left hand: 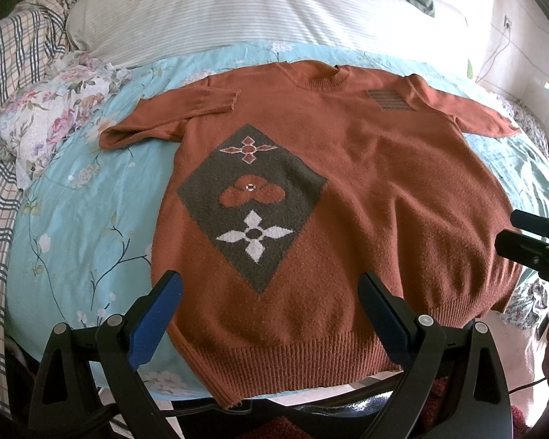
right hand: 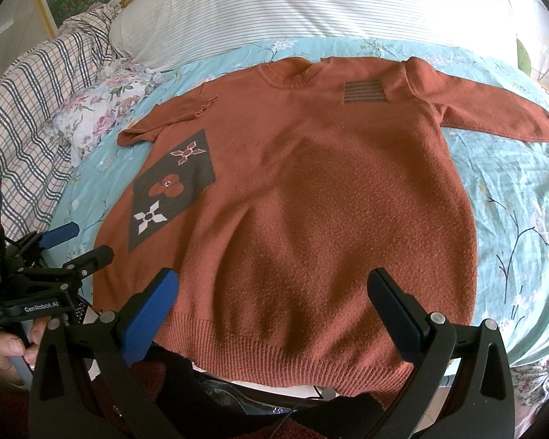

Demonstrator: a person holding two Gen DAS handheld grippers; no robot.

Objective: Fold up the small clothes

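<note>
Left gripper (left hand: 271,285): two blue-padded fingers spread wide apart, holding nothing, over the sweater's ribbed hem; the right wrist view shows it at the left edge.
Right gripper (right hand: 274,285): two fingers likewise wide apart and empty, above the hem nearer the sweater's other side.
Hand (right hand: 7,347): one, gripping the left gripper's handle, low in the right wrist view.
Sweater (left hand: 366,190): one, rust-orange, lying flat and face up on the bed, hem toward the grippers, collar away.
Diamond panel (left hand: 252,201): one dark diamond with three flower motifs.
Striped patch (left hand: 389,99): one, near the shoulder.
Sleeves: two; one (left hand: 164,120) doubled back with its cuff on the chest, the other (left hand: 468,109) stretched outward.
Bedsheet (left hand: 91,219): one, light blue with blossom branches, under the sweater.
Floral cloth (left hand: 55,117): one crumpled piece beside the folded sleeve.
Plaid blanket (left hand: 14,58): one, at the bed's edge.
Striped pillow (left hand: 238,11): one, beyond the collar.
</note>
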